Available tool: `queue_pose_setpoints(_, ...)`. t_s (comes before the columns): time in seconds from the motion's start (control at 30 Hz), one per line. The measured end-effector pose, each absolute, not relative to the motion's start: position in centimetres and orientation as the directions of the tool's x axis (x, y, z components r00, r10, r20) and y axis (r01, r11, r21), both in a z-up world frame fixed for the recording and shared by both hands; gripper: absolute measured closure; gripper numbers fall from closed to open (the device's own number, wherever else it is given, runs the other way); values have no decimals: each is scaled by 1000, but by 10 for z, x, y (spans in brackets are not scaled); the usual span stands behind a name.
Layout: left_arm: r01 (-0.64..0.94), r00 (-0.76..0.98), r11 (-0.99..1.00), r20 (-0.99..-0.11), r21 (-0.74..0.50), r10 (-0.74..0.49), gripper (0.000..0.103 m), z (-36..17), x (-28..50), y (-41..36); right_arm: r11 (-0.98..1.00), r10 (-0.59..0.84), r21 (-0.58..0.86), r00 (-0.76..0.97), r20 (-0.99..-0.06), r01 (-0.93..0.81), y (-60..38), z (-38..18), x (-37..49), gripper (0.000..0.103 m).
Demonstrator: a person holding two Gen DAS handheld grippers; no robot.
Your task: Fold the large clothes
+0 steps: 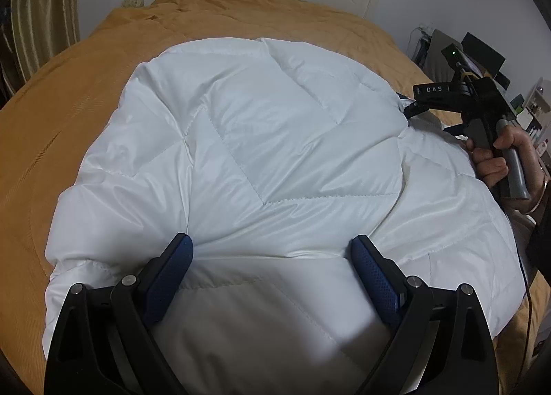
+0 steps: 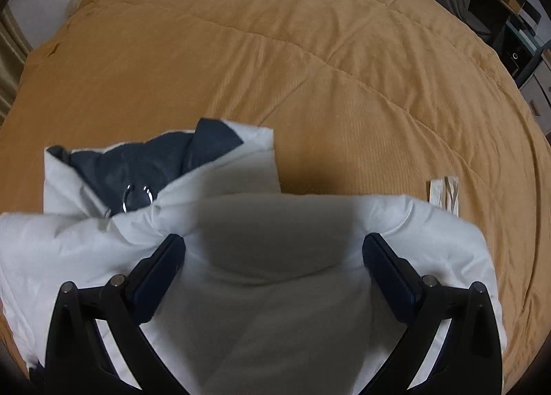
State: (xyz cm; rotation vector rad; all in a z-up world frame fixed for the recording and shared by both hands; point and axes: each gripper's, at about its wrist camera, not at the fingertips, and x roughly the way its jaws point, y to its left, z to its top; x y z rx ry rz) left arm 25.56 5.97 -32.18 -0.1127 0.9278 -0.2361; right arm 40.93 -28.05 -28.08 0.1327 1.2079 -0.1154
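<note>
Both grippers gape over white jacket (image 1: 275,153) on ochre bedspread (image 2: 310,50).

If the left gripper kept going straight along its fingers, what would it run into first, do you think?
Most likely the white puffy jacket: the open left gripper already sits low over it, with fabric filling the gap ahead. Exact depth is unclear.
</note>
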Motion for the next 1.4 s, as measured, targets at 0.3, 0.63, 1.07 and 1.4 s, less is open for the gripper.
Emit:
queue_pose_setpoints(0.3, 147, 567, 972, -790, -185, -235, 9, -318, 259, 58, 998, 26, 52, 489, -872, 40, -274, -218, 277, 1)
queue_pose_setpoints(0.63, 265, 533, 961, -819, -76, -212, 9, -287, 275, -16, 1000, -30, -31, 444, -895, 5, -267, -269, 219, 0)
queue_pose_setpoints(1.07, 45, 431, 999, -901, -20, -37, 0, -310, 458, -7, 999, -32, -32, 467, -884, 8, -271, -275, 218, 0)
queue_pose_setpoints(1.4, 22, 524, 995, -846, -102, -98, 3, -261, 426, 33, 999, -35, -35, 477, -878, 10, -270, -276, 212, 0)
